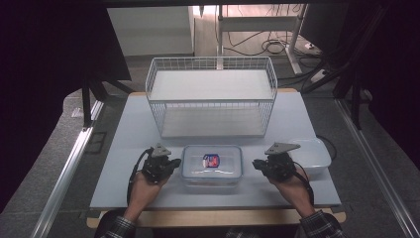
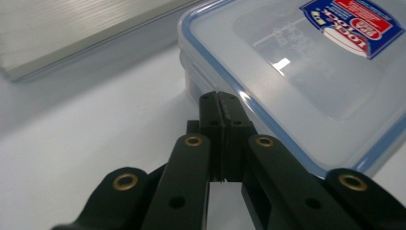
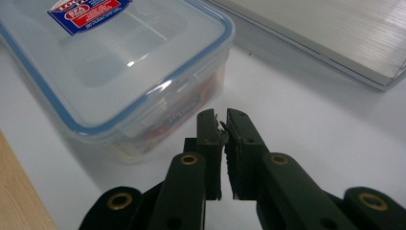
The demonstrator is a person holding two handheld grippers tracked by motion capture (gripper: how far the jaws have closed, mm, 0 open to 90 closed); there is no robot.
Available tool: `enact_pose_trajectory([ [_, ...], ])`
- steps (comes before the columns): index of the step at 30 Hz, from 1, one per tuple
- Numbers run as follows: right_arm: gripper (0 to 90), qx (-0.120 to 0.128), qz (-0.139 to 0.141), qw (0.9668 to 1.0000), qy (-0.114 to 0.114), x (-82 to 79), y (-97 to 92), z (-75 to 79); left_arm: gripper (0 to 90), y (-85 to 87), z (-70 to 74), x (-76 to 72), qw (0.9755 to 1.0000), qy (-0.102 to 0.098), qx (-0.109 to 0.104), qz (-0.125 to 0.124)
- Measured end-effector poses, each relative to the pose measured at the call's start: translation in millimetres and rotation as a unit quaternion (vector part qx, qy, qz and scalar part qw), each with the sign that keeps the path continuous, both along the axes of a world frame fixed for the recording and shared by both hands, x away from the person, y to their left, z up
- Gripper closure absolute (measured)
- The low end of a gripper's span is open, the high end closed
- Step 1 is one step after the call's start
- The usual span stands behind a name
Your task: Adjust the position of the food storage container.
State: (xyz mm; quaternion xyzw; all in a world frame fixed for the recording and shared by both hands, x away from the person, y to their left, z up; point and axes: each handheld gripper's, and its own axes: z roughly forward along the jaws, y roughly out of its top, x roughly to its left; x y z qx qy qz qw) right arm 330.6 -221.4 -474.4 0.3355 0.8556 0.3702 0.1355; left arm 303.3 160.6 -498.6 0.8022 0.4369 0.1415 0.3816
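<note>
Clear plastic container [image 1: 212, 166], lid on, sits centred on the counter [image 1: 124, 144]. Left gripper [image 1: 171, 163] pressed closed, right gripper [image 1: 256, 164] nearly closed, both empty. Recommend widening each before engaging the side latches squarely.

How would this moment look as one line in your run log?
left gripper: shut, empty, left of lidded container | right gripper: nearly shut, empty, at its right | wire rack: behind
</note>
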Motion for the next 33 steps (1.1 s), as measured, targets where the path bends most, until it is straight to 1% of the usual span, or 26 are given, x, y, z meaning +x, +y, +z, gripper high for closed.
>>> enact_pose_trajectory([
  [1,84.0,0.000,-0.001,1.0000,0.000,0.2,-0.4,-0.1,90.0,-1.7,0.2,-0.5,1.0000,0.001,-0.001,-0.003],
  [4,83.9,-0.003,-0.004,1.0000,-0.001,0.3,-1.3,-0.2,90.0,-8.5,-0.3,-1.1,0.9998,0.005,-0.014,-0.011],
  [6,83.8,-0.006,-0.004,1.0000,-0.003,0.8,-2.2,-0.5,90.0,-13.5,-0.2,-1.9,0.9997,0.003,-0.012,-0.021],
  [8,83.8,-0.008,-0.007,0.9999,-0.004,0.9,-3.0,-1.0,89.5,-14.2,0.8,-2.7,0.9996,-0.002,-0.004,-0.028],
  [9,83.7,-0.011,-0.008,0.9999,-0.005,1.0,-4.0,-0.6,87.4,-12.6,1.1,-3.1,0.9995,0.000,-0.011,-0.029],
  [10,83.1,-0.010,-0.009,0.9999,-0.006,0.8,-4.8,-0.4,85.7,-11.1,1.5,-3.7,0.9996,0.000,-0.011,-0.025],
  [11,81.9,-0.008,-0.013,0.9999,-0.007,0.2,-6.6,0.6,80.4,-8.7,2.2,-4.8,0.9997,-0.004,-0.004,-0.024],
  [12,81.9,-0.008,-0.013,0.9999,-0.007,0.2,-6.6,0.6,80.4,-6.3,2.8,-6.0,0.9997,-0.008,0.002,-0.025],
  [13,80.7,-0.008,-0.014,0.9998,-0.010,0.1,-7.8,0.9,76.4,-3.6,3.3,-8.0,0.9996,-0.012,-0.001,-0.025],
  [14,78.9,-0.007,-0.017,0.9998,-0.011,-0.1,-9.0,1.4,68.8,-1.6,3.4,-9.5,0.9996,-0.014,-0.005,-0.026],
  [15,75.1,-0.007,-0.016,0.9998,-0.013,-0.3,-10.6,2.0,60.8,0.5,3.5,-11.2,0.9995,-0.015,-0.006,-0.028],
  [16,75.1,-0.007,-0.016,0.9998,-0.013,-0.3,-10.6,2.0,60.8,2.0,3.3,-12.8,0.9994,-0.017,-0.006,-0.028],
  [17,70.5,-0.001,-0.015,0.9998,-0.012,-1.1,-11.3,2.9,51.7,4.2,2.9,-15.0,0.9993,-0.020,-0.007,-0.030],
  [18,70.5,-0.001,-0.015,0.9998,-0.012,-1.1,-11.3,2.9,51.7,6.5,2.3,-16.9,0.9992,-0.024,-0.007,-0.031],
  [19,64.7,0.007,-0.014,0.9998,-0.012,-2.6,-11.0,4.5,40.3,8.5,1.7,-18.5,0.9991,-0.029,-0.005,-0.030],
  [20,64.7,0.007,-0.014,0.9998,-0.012,-2.6,-11.0,4.5,40.3,10.2,0.8,-19.9,0.9990,-0.034,-0.005,-0.028],
  [21,61.4,0.009,-0.012,0.9998,-0.015,-3.3,-10.7,5.2,35.9,12.2,0.0,-20.6,0.9990,-0.035,-0.003,-0.029],
  [22,56.5,0.012,-0.010,0.9998,-0.015,-3.7,-10.5,5.7,31.9,14.0,-1.0,-20.9,0.9990,-0.033,-0.003,-0.029],
  [23,45.9,0.031,-0.006,0.9994,-0.009,-3.0,-10.4,5.6,25.8,15.7,-2.3,-20.6,0.9991,-0.030,-0.004,-0.031],
  [24,45.9,0.031,-0.006,0.9994,-0.009,-3.0,-10.4,5.6,25.8,17.2,-3.5,-20.2,0.9991,-0.024,-0.007,-0.034],
  [26,36.4,0.043,0.008,0.9990,0.002,-0.9,-11.1,4.3,23.3,18.5,-5.6,-18.9,0.9991,-0.014,-0.009,-0.039],
  [27,30.9,0.045,0.012,0.9989,-0.001,-0.2,-11.5,3.4,20.7,18.4,-6.1,-18.2,0.9990,-0.009,-0.010,-0.042],
  [28,30.9,0.045,0.012,0.9989,-0.001,-0.2,-11.5,3.4,20.7,17.9,-6.4,-18.1,0.9990,-0.009,-0.008,-0.044],
  [30,25.9,0.052,0.017,0.9985,-0.003,0.9,-11.9,3.0,18.5,16.7,-5.6,-18.0,0.9988,-0.010,-0.006,-0.048],
  [31,23.9,0.054,0.017,0.9984,-0.004,1.0,-11.7,3.2,17.7,16.4,-4.6,-18.0,0.9987,-0.012,-0.009,-0.049],
  [33,17.9,0.063,0.020,0.9978,-0.006,1.2,-10.8,3.4,15.4,16.0,-2.3,-17.6,0.9986,-0.021,-0.009,-0.048],
])
